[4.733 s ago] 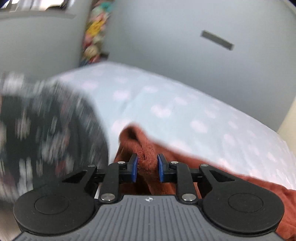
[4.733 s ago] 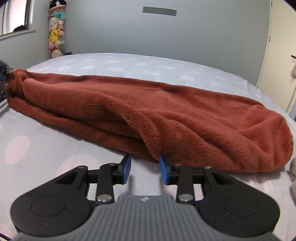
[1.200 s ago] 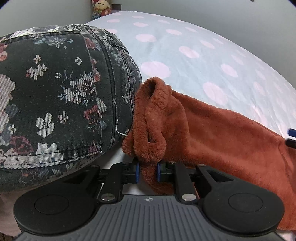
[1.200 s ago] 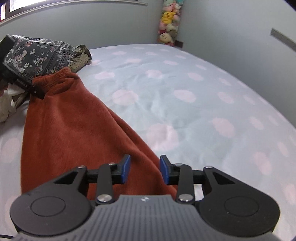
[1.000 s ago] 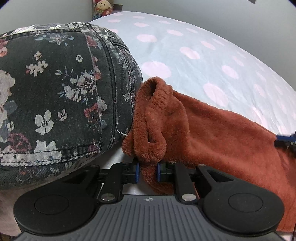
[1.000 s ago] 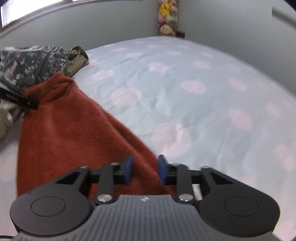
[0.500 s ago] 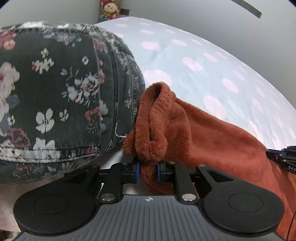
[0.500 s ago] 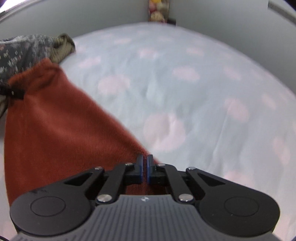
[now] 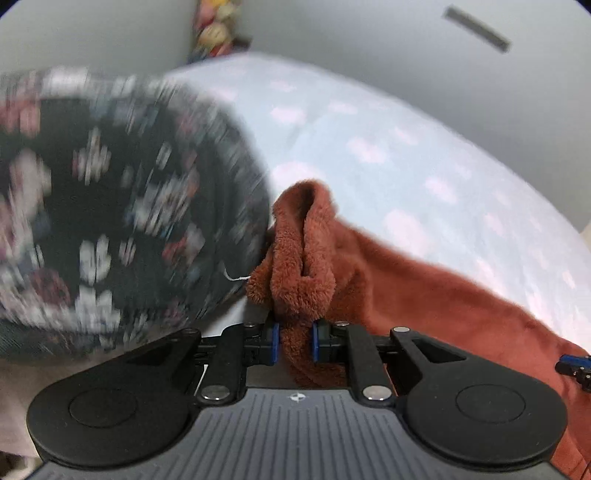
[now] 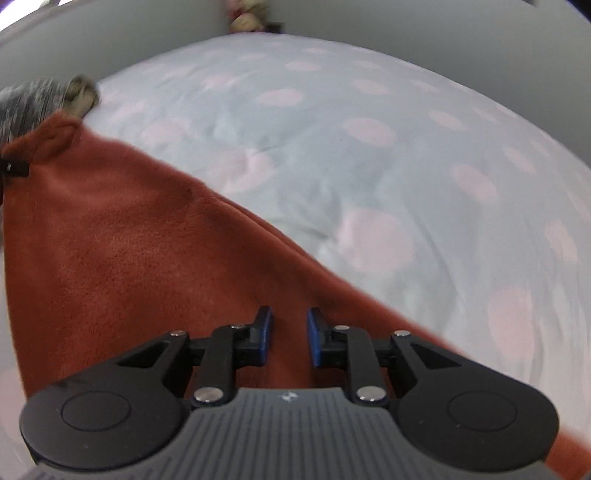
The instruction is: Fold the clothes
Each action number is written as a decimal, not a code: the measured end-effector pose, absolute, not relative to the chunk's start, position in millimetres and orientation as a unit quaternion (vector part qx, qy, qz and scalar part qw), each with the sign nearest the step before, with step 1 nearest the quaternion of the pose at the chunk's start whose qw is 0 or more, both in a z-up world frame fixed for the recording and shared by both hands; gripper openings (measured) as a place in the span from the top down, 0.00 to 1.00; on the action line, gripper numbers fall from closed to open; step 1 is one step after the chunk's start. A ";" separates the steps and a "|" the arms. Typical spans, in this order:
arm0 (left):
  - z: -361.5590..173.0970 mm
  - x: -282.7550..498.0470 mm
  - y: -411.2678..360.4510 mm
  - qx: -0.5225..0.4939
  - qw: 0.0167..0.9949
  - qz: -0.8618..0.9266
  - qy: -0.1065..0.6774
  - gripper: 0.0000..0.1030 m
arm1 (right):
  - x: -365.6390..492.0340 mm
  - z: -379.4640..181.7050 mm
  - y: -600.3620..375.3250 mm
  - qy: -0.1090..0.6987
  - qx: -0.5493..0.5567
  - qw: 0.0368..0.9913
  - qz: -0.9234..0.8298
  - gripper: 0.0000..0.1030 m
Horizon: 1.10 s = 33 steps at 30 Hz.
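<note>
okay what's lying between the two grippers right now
A span of the rust fleece garment runs from the left gripper, shut on its bunched end, toward the right gripper, open over it. Both wrist views show this.

left gripper (image 9: 294, 341) clamped on rust fleece garment (image 9: 406, 280), right gripper (image 10: 290, 338) parted, hovering above fleece

Grey walls (image 9: 369, 33) surround a bed (image 10: 369, 166) in pale blue, pink-spotted sheeting, soft toys (image 9: 216, 31) stacked in the corner.

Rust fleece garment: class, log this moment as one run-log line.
left gripper: shut on rust fleece garment | right gripper: open above it | polka-dot bedspread
</note>
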<state>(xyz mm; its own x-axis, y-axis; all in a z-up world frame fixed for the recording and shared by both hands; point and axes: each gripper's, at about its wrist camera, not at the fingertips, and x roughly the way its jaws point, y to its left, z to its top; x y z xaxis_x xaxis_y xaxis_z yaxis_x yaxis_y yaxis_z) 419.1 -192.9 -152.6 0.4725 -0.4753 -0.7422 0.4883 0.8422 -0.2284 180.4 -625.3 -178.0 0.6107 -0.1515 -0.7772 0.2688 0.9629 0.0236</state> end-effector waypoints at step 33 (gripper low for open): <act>-183.0 116.6 -435.4 0.276 0.743 -0.504 0.343 0.68 | -17.5 -188.6 -616.6 0.304 0.245 0.901 -0.190 0.68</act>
